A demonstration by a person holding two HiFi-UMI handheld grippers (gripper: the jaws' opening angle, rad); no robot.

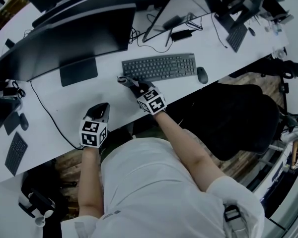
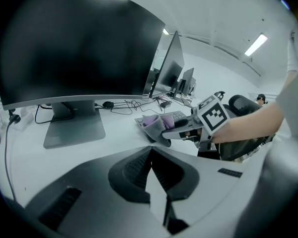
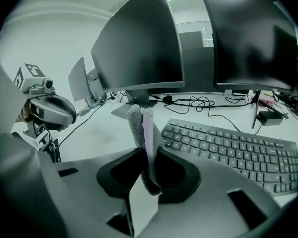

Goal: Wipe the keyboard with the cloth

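Observation:
A dark grey keyboard (image 1: 159,67) lies on the white desk (image 1: 49,133) in front of the monitors. My right gripper (image 1: 125,81) hovers just off the keyboard's left front corner, shut on a grey and lilac cloth (image 3: 143,128) that stands up folded between its jaws (image 3: 148,155). The keyboard (image 3: 233,148) spreads to the right of that cloth. In the left gripper view the cloth (image 2: 156,125) hangs beside the keyboard's end. My left gripper (image 1: 101,108) rests low over the desk near its front edge, jaws shut with nothing between them (image 2: 150,151).
A black mouse (image 1: 202,75) sits right of the keyboard. A monitor stand (image 1: 78,71) and a black cable (image 1: 49,115) lie on the desk to the left. Large monitors (image 1: 74,38) stand behind. A black office chair (image 1: 238,118) is at my right.

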